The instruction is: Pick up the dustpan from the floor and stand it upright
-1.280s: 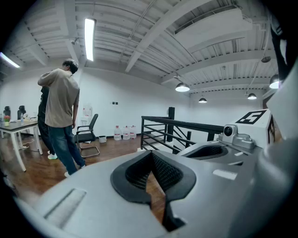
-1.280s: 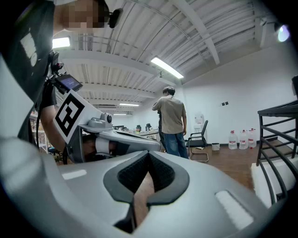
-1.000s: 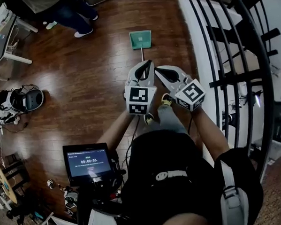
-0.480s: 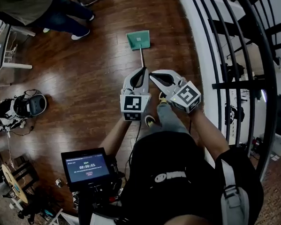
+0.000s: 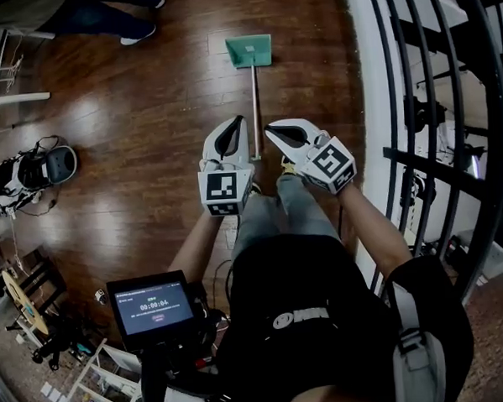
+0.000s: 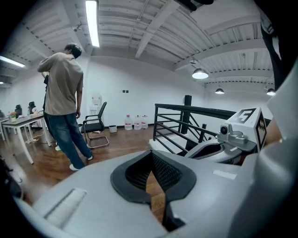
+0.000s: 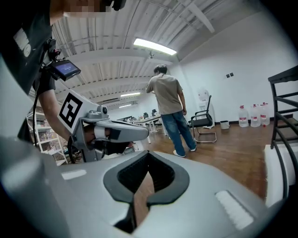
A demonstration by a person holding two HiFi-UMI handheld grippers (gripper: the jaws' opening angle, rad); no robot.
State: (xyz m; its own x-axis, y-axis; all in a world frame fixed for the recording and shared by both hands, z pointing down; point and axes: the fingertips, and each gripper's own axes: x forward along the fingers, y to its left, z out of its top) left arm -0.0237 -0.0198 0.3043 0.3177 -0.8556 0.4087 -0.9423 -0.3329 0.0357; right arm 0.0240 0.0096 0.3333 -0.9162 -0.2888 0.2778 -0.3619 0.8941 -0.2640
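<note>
The dustpan [image 5: 249,51] lies flat on the wooden floor in the head view, a green pan at the far end of a thin pale handle [image 5: 255,112] that runs back toward me. My left gripper [image 5: 233,128] hangs just left of the handle's near end, jaws together and empty. My right gripper [image 5: 276,132] hovers just right of that same end, also shut and empty. Neither visibly touches the handle. In the left gripper view the jaws [image 6: 152,160] show only floor between them, and it is the same in the right gripper view [image 7: 148,159]. The dustpan appears in neither gripper view.
A black stair railing [image 5: 414,103] and a white ledge [image 5: 364,64] run along the right. A person [image 6: 63,93] stands by a desk at the far left, with an office chair [image 6: 95,125] and water bottles [image 6: 135,122] behind. Headset gear [image 5: 40,169] lies on the floor at left.
Both grippers have sunk and moved forward together, now flanking the near end of the dustpan handle. The standing person has slid almost out of the top of the head view.
</note>
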